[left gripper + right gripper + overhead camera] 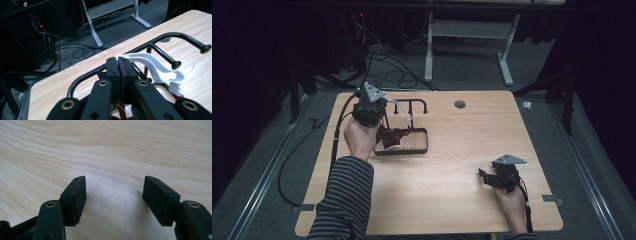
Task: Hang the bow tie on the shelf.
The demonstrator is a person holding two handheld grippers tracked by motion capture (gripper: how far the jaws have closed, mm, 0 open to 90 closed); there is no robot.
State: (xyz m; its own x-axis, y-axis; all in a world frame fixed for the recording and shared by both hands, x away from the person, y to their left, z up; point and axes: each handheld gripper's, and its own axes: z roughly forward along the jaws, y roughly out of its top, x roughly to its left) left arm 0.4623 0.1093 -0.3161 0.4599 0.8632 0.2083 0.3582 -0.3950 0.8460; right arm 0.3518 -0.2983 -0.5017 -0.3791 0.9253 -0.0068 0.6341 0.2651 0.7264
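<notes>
A dark red garment (391,136) hangs on a white plastic hanger (402,114) over a black wire rack (426,142) at the table's far left. My left gripper (381,111) is held over the rack and is shut on the garment (121,72), right where the hanger (160,67) starts. The hanger curves away to the right past the rack's hooked top bar (175,35). Near the front right, my right gripper (483,176) is low over bare wood (112,150). It (115,195) is open, with nothing between its jaws.
The wooden table (452,200) has a round cable hole (459,104) near its far edge. Beyond the table stand a white desk frame (429,45) and loose cables (387,65) on the grey floor.
</notes>
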